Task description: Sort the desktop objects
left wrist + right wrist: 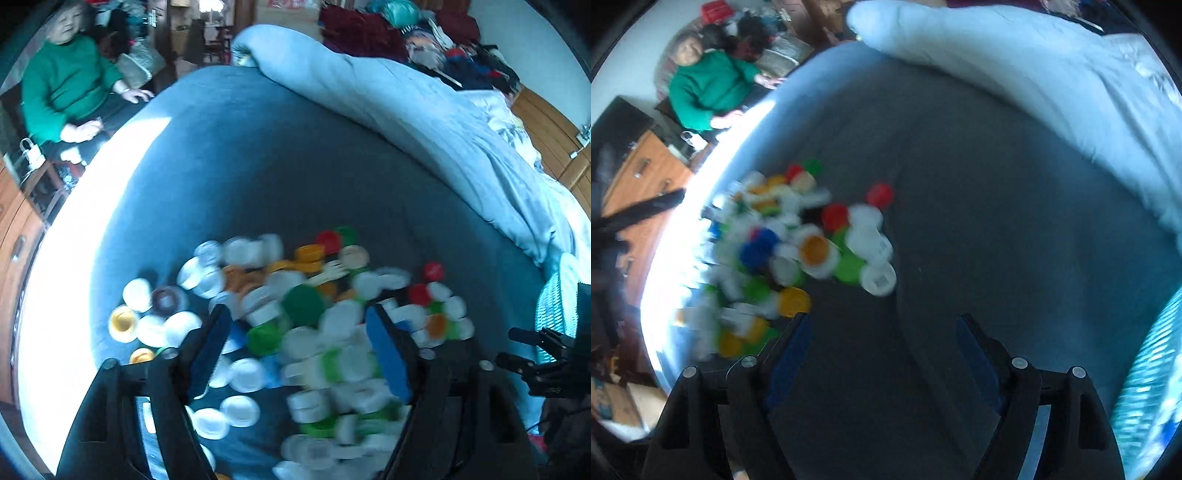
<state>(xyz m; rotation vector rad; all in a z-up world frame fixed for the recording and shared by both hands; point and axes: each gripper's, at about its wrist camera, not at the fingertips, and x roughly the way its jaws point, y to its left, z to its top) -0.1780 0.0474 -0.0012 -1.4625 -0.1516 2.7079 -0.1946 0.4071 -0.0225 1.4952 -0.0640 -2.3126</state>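
Left wrist view: we see the left hand-held gripper [295, 332] with fingers apart, nothing between the pads, poised over a pile of bottle caps [295, 325] on the bed [258, 166].
Right wrist view: the right hand-held gripper [882, 332] is also spread and empty, over bare blue sheet; the pile of bottle caps [798, 251] lies ahead and to its left.
Pile: mostly white caps, mixed with green, red, orange, yellow and blue; a small pale fork [330, 273] lies among them. Motion blur hides detail.
Progress: we judge the sort barely begun. Colours are jumbled, and no separate groups show. A turquoise basket [557, 306] sits at the right edge; we cannot see its contents.
Remaining: nearly every cap needs picking and grouping.
Edges: the pile sits near the sunlit bed edge [74, 258]; caps could be nudged off there.
Open room: wide bare sheet right of the pile, bounded by a rolled quilt [406, 110].
Bystander: a person in green [66, 92] sits beyond the far edge, well apart.
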